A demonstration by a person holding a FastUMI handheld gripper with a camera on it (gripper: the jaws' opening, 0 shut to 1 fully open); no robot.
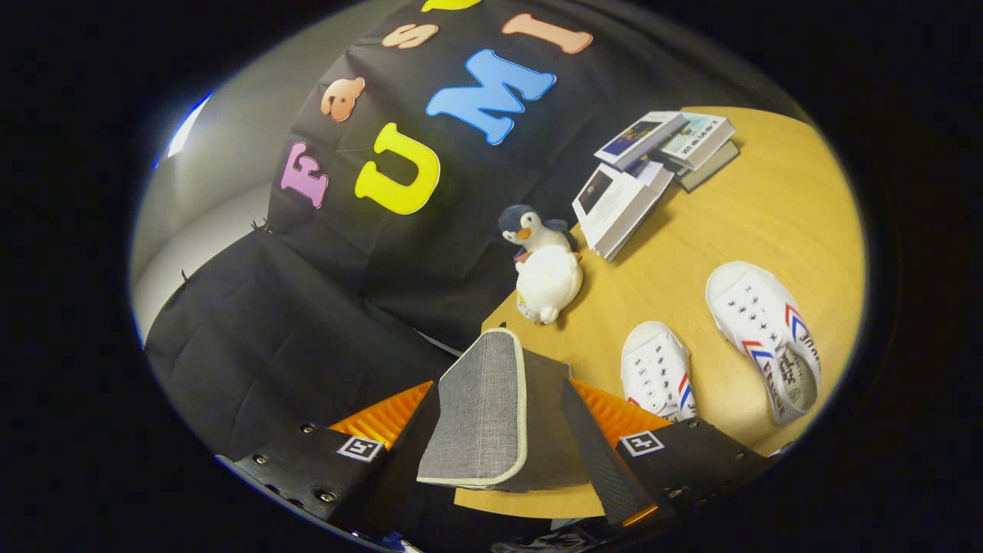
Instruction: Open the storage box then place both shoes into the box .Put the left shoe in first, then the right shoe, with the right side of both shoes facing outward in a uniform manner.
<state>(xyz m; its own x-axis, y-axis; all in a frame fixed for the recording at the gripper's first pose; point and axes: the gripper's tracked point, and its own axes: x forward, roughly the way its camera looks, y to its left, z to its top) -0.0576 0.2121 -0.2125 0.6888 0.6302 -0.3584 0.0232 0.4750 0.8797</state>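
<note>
Tongs clamped on grey fabric box flap w/ cream trim; white shoes beyond.

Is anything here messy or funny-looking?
The books lie in a sloppy, fanned-out heap, and the toy penguin has tipped over. The hand-held gripper holds the box's grey flap; both shoes wait on the table.

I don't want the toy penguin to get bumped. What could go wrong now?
The gripper is shut on the grey fabric box lid with cream edging. The lid might slip free and drop shut. Swinging it further could nudge the plush penguin just beyond it. The two white canvas shoes lie beside the box, so it could brush them.
</note>
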